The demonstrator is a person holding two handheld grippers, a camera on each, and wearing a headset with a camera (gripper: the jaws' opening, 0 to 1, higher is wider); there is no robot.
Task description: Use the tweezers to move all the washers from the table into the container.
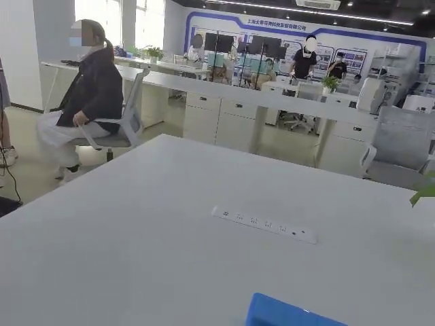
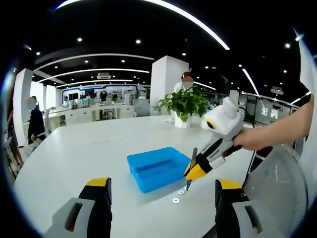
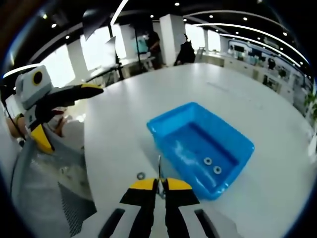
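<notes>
A blue container (image 3: pixel 200 148) sits on the white table (image 3: pixel 124 129) with two washers (image 3: pixel 212 165) inside. My right gripper (image 3: pixel 159 182) is shut on thin metal tweezers (image 3: pixel 159 171), whose tips point down at the table just left of the container. One washer (image 3: pixel 141 175) lies on the table beside the tips. In the left gripper view the right gripper (image 2: pixel 193 173) holds the tweezers (image 2: pixel 191 166) over two loose washers (image 2: pixel 179 196) in front of the container (image 2: pixel 158 168). My left gripper (image 2: pixel 163 182) is open and holds nothing; it hovers off the table edge (image 3: pixel 74 119).
A white power strip (image 1: pixel 265 225) lies mid-table beyond the container corner (image 1: pixel 289 314). A potted plant (image 2: pixel 184 105) stands on the far side of the table. A mesh office chair (image 3: pixel 49 183) is close to the table edge. People sit and stand at desks behind.
</notes>
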